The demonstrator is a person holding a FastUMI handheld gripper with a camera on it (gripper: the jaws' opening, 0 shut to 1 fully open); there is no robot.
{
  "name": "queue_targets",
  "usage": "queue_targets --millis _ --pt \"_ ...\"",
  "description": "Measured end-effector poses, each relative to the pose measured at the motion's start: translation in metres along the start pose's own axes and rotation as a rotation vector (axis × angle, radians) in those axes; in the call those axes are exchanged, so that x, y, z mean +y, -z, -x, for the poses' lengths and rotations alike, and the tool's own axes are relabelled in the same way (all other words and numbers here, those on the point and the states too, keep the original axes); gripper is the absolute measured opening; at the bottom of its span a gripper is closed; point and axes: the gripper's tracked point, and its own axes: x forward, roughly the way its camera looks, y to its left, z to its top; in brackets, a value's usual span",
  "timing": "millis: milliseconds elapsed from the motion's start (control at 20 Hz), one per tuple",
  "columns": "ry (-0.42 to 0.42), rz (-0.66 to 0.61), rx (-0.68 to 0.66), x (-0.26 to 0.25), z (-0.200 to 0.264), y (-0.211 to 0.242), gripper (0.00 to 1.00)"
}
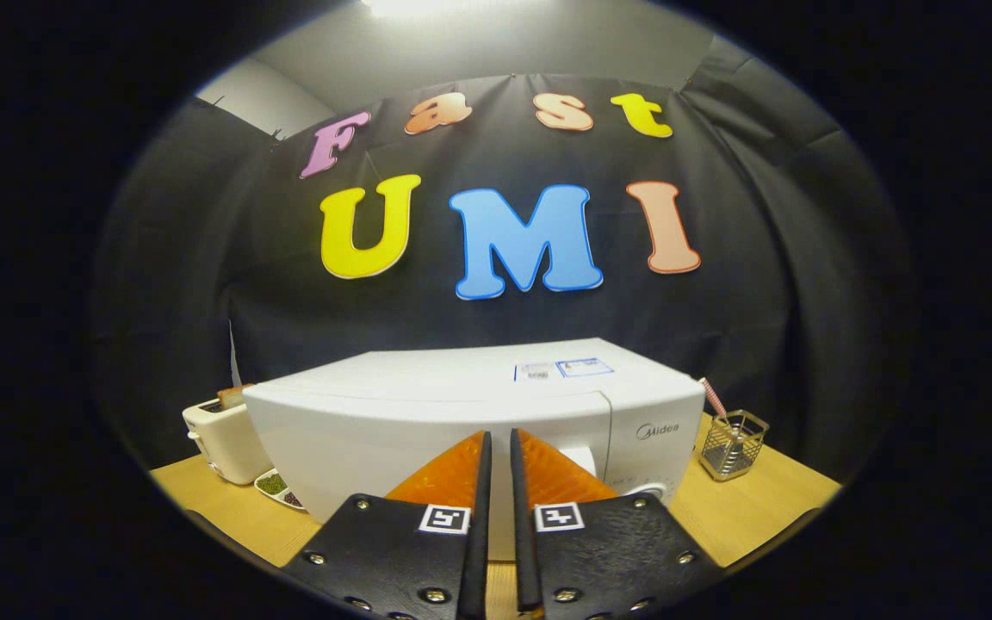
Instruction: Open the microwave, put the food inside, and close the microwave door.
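toaster [222, 439] left of microwave [427, 413]

My camera rides on my gripper [498, 439] and looks forward along its two fingers, which sit nearly closed with a thin gap. It faces the microwave [470, 413] head-on from close by, level with its upper front, so its top shows. The fisheye lens also takes in the toaster [222, 439], the table [754, 508] and the wire holder [733, 443].

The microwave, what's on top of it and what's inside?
On top of the microwave lie two flat stickers, nothing else. Its door is closed, so the inside is hidden. The tongs, nearly closed and holding nothing, point at the door.
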Motion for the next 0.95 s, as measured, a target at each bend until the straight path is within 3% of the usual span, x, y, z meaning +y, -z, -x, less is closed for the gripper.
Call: queue_targets --millis 100,200,650,950 --pt "-0.033 0.038 -0.003 0.002 0.023 -0.022 0.56" --pt "-0.066 -0.001 0.001 0.0 0.044 -0.05 0.99" --pt "-0.07 -0.024 -0.115 -0.028 0.108 -0.213 0.98" --pt "-0.074 -0.062 -0.126 -0.052 0.127 -0.237 0.98"
